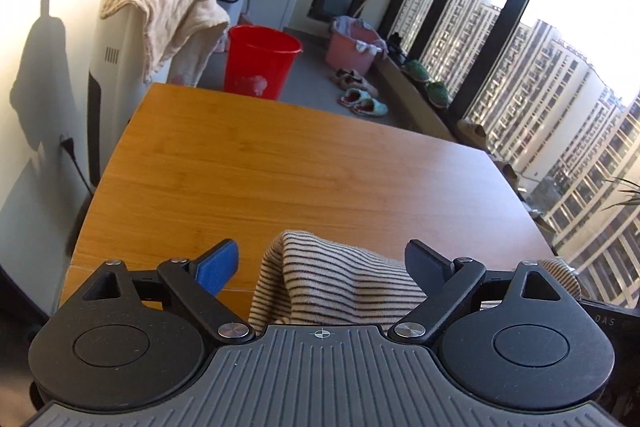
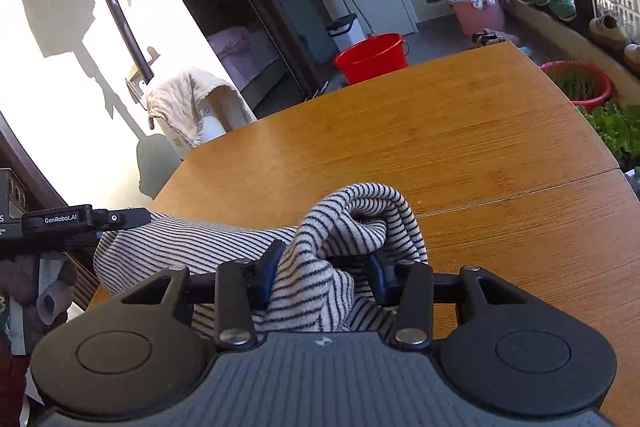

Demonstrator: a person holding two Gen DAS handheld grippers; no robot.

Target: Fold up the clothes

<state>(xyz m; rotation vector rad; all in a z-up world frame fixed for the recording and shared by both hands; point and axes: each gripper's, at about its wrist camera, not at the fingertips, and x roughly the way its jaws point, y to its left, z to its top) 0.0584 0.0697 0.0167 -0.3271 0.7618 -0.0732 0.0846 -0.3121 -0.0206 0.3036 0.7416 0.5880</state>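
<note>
Left view: my left gripper (image 1: 322, 267) stands wide apart over the striped top (image 1: 336, 283), which lies bunched at the near edge of the table (image 1: 280, 163), ready for a bite. Right view: my right gripper (image 2: 320, 273) is clamped on a gathered fold, probably to lift it.

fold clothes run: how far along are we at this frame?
Early. Done: nothing folded that I can see; the striped garment lies bunched at the near edge of the wooden table. In hand: the right gripper has a bunched fold of it between its fingers; the left gripper is open, cloth between its fingers, not pinched. Left: spread it flat and make every fold.
</note>
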